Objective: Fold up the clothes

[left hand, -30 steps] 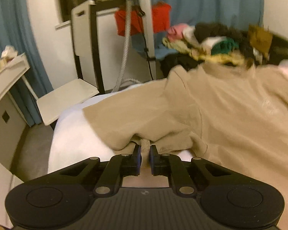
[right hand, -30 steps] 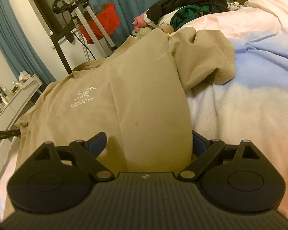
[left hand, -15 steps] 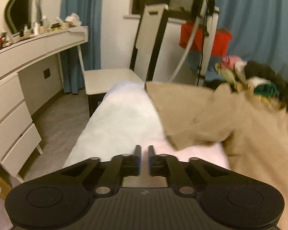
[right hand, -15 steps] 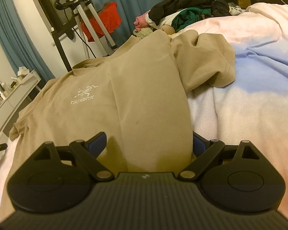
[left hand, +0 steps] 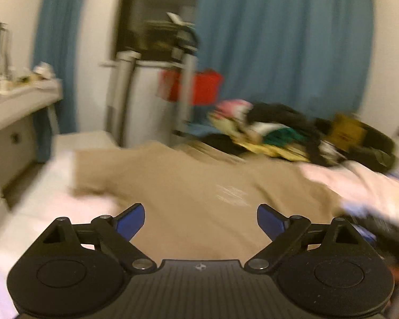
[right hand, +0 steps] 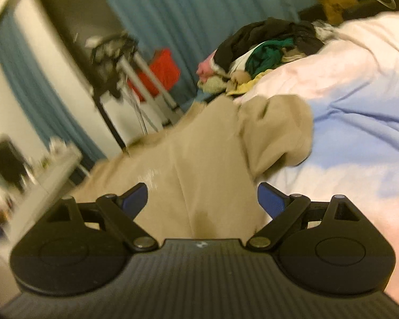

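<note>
Tan cotton, the T-shirt [left hand: 199, 186] lay spread front-up across the pale bedcover [right hand: 359, 106], and it was the largest thing in either view. Its long axis ran away from both cameras, hem nearest the tools and collar toward the far edge of the bed, where the heap of unsorted clothes [left hand: 274, 127] sat against the blue curtain [left hand: 279, 40]. In the right wrist view one sleeve [right hand: 282, 138] lay bunched and partly doubled over on the right-hand side of the shirt's body, touching the bedcover. In the left wrist view the other sleeve [left hand: 93, 175] reached out flat to the left.

The left gripper [left hand: 200, 220] was spread wide and held nothing, with the shirt's lower body directly ahead between its fingers. The right gripper [right hand: 202, 199] was likewise wide apart and empty, sitting over the hem. Both views were blurred, so whether either tool touched the cloth could not be told.

Judging by this layout, the shirt was flattened but not yet folded. A lengthwise fold would likely start from a side; the crumpled sleeve lay ahead and to the right of the right gripper, which seemed the nearer tool for it.
</note>
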Action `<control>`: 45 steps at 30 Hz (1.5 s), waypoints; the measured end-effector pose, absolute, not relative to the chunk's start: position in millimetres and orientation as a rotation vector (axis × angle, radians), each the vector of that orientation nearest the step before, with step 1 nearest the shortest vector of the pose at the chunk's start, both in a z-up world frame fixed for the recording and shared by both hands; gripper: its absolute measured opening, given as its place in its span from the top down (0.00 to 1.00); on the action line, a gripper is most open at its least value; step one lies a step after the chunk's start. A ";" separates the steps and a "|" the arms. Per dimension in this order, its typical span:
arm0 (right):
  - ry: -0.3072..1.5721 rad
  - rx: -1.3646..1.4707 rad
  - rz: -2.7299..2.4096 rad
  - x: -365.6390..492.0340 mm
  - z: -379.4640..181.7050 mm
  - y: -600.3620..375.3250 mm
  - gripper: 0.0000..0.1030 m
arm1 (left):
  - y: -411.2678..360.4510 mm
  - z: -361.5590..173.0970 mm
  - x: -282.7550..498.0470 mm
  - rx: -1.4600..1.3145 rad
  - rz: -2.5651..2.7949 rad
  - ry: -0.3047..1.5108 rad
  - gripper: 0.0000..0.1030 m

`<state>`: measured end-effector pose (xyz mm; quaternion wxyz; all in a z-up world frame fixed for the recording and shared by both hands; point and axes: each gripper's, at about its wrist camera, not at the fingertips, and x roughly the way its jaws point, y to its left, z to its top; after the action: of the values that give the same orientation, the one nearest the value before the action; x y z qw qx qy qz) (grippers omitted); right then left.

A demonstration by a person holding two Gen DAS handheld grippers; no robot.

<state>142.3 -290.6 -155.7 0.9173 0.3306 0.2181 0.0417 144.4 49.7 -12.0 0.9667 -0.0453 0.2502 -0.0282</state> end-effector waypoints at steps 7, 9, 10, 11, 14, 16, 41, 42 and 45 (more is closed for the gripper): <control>0.526 0.983 0.150 180.2 -203.5 -336.1 0.10 | 27.5 -63.4 140.7 -0.116 -0.077 0.576 0.10; 0.526 1.050 0.137 192.6 -215.4 -341.7 0.09 | 21.1 -78.1 139.6 -0.123 -0.083 0.596 0.10; 0.509 1.059 0.127 198.8 -216.5 -342.4 0.09 | 17.9 -85.4 139.1 -0.126 -0.086 0.606 0.10; 0.493 1.069 0.117 205.0 -217.7 -343.1 0.09 | 14.7 -92.7 138.6 -0.130 -0.089 0.616 0.10; 0.443 1.097 0.086 223.6 -221.2 -345.2 0.11 | 5.2 -114.7 137.0 -0.140 -0.098 0.647 0.14; 0.409 1.115 0.066 236.0 -223.5 -346.6 0.11 | 1.3 -124.4 139.2 -0.148 -0.108 0.658 0.14; 0.392 0.619 -0.108 344.1 -186.4 -409.3 0.83 | -7.8 -131.5 152.3 -0.150 -0.230 0.588 0.14; 0.404 0.604 -0.119 344.8 -188.6 -408.3 0.71 | -8.2 -131.6 152.9 -0.150 -0.228 0.588 0.14; 0.424 0.545 -0.148 331.2 -182.5 -403.3 0.15 | -10.0 -131.4 154.6 -0.147 -0.225 0.588 0.14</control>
<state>331.2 -403.3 -182.5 0.9382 0.2671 0.2077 -0.0724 154.6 -10.0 -131.4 0.9483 -0.0720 0.2887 -0.1105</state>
